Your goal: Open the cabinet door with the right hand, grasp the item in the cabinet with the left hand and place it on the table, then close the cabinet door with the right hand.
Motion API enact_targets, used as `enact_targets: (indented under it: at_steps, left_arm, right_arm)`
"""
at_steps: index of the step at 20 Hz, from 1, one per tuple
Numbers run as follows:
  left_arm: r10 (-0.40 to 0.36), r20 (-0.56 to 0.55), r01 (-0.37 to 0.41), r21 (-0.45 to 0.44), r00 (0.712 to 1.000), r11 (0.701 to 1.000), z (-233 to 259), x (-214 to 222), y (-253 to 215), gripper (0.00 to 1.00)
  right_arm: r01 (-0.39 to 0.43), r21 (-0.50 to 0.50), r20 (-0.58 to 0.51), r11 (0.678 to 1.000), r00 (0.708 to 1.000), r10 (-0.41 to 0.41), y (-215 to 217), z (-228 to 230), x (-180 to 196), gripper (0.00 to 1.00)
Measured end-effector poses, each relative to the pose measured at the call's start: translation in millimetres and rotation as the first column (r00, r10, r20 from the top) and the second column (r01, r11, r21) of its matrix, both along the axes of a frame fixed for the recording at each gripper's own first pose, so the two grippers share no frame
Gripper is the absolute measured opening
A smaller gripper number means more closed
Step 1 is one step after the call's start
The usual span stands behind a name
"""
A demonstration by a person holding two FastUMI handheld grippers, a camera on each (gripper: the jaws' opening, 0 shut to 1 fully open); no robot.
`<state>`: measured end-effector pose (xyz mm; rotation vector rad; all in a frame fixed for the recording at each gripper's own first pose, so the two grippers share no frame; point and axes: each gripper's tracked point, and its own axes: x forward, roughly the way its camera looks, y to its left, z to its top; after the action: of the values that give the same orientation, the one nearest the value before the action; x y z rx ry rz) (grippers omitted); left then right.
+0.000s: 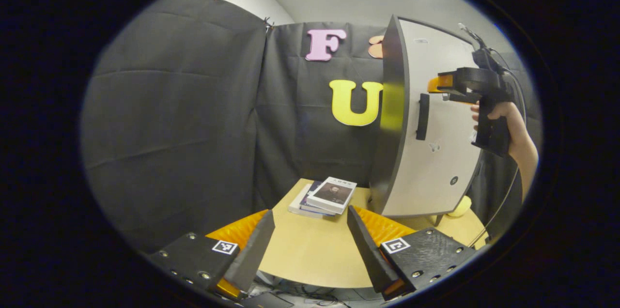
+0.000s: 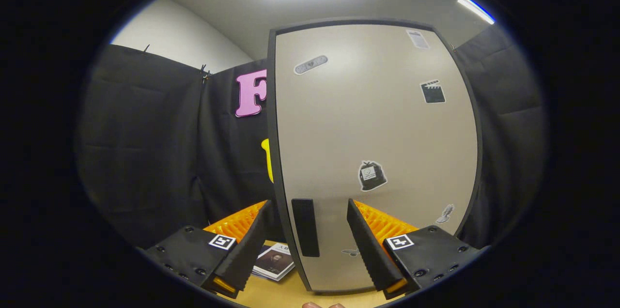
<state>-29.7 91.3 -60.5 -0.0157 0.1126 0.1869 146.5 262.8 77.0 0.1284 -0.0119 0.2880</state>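
Observation:
A white cabinet door (image 2: 373,129) stands flush with the cabinet; its dark side panel (image 1: 390,119) faces the left gripper view. The door's dark vertical handle (image 2: 305,227) lies between the spread fingers of my right gripper (image 2: 308,205), which is open. From the left gripper view, that right gripper (image 1: 438,87) is held by a hand (image 1: 503,114) just right of the handle (image 1: 423,116). My left gripper (image 1: 310,213) hovers open over the wooden table (image 1: 315,254), holding nothing. The cabinet's inside is hidden.
A small stack of books (image 1: 323,196) lies on the table left of the cabinet, also seen low in the right gripper view as books (image 2: 273,260). A yellow object (image 1: 460,207) peeks from behind the cabinet's base. Black cloth walls surround the booth.

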Motion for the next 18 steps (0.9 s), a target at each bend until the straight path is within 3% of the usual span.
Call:
enact_targets:
  at_steps: [9,10,12,14,15,18]
  left_arm:
    - [0.013,-0.021,-0.014,-0.032,1.0,0.999,-12.9,9.2,17.5,0.92]
    - [0.013,-0.02,-0.014,-0.034,1.0,0.999,-12.6,10.9,19.1,0.92]
    - [0.014,-0.019,-0.014,-0.035,1.0,0.999,-13.6,11.7,23.4,0.92]
    - [0.015,-0.018,-0.015,-0.036,1.0,0.999,-14.0,13.2,26.0,0.92]
    - [0.014,-0.017,-0.015,-0.037,1.0,0.999,-13.0,14.2,25.9,0.92]
    - [0.01,-0.012,-0.01,-0.035,1.0,0.999,-11.5,13.4,25.5,0.92]
  right_arm:
    - [0.083,-0.057,-0.135,0.995,0.987,-0.09,13.5,-50.9,50.1,0.94]
    - [0.083,-0.059,-0.138,0.995,0.986,-0.09,14.9,-51.4,50.1,0.92]
    - [0.086,-0.062,-0.152,0.994,0.984,-0.095,17.6,-55.1,53.4,0.72]
    - [0.069,-0.06,-0.179,0.996,0.981,-0.079,23.1,-60.5,55.1,0.62]
    - [0.068,-0.058,-0.197,0.996,0.977,-0.079,24.0,-64.2,55.0,0.48]
    - [0.062,-0.042,-0.22,0.997,0.973,-0.07,27.3,-65.8,52.9,0.49]
